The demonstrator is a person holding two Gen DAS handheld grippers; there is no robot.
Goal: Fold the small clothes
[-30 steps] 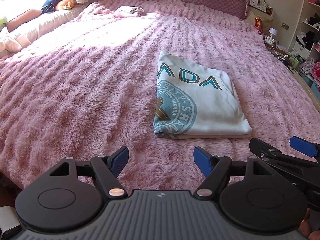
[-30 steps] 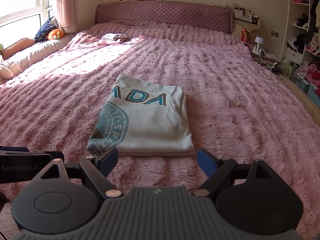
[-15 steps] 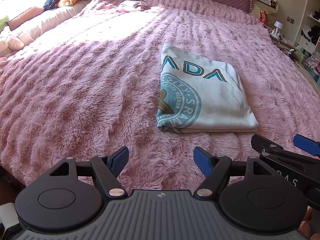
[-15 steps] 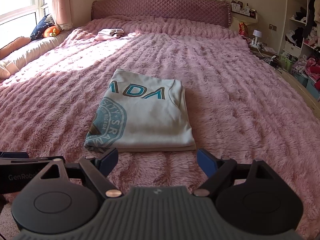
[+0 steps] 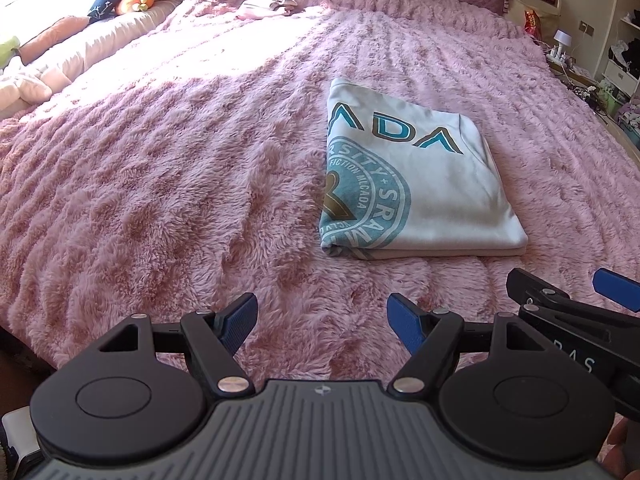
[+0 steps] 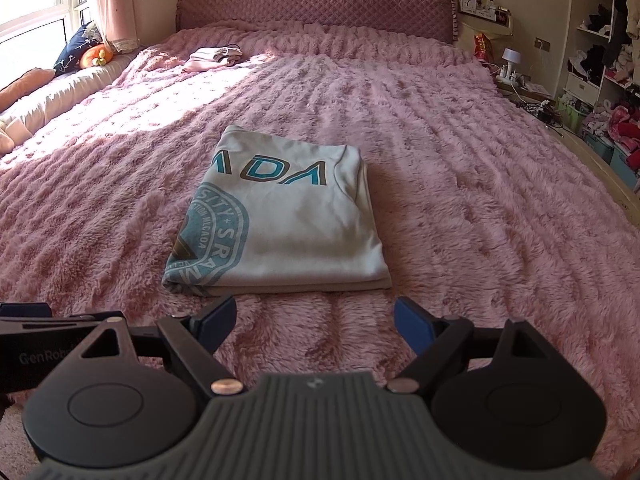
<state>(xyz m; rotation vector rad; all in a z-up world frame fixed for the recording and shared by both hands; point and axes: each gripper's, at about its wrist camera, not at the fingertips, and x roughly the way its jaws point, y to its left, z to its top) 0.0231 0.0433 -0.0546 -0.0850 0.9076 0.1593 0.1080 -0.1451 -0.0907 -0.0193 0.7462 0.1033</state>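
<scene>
A white T-shirt (image 5: 420, 184) with a teal round print and letters lies folded into a flat rectangle on the pink fluffy bedspread (image 5: 180, 168). It also fills the middle of the right wrist view, T-shirt (image 6: 296, 224). My left gripper (image 5: 322, 320) is open and empty, short of the shirt's near left corner. My right gripper (image 6: 314, 322) is open and empty too, just short of the shirt's near edge. The right gripper (image 5: 568, 292) shows at the right edge of the left wrist view.
A small pale folded garment (image 6: 214, 56) lies near the quilted headboard (image 6: 316, 8). Cushions and soft toys (image 6: 86, 54) line the window side at left. A cluttered floor and shelves (image 6: 600, 92) run along the bed's right side. Bedspread (image 6: 480, 184) lies bare around the shirt.
Both grippers have shifted slightly, tilting the views, and stay open and empty. The folded shirt has not moved on the bed.
</scene>
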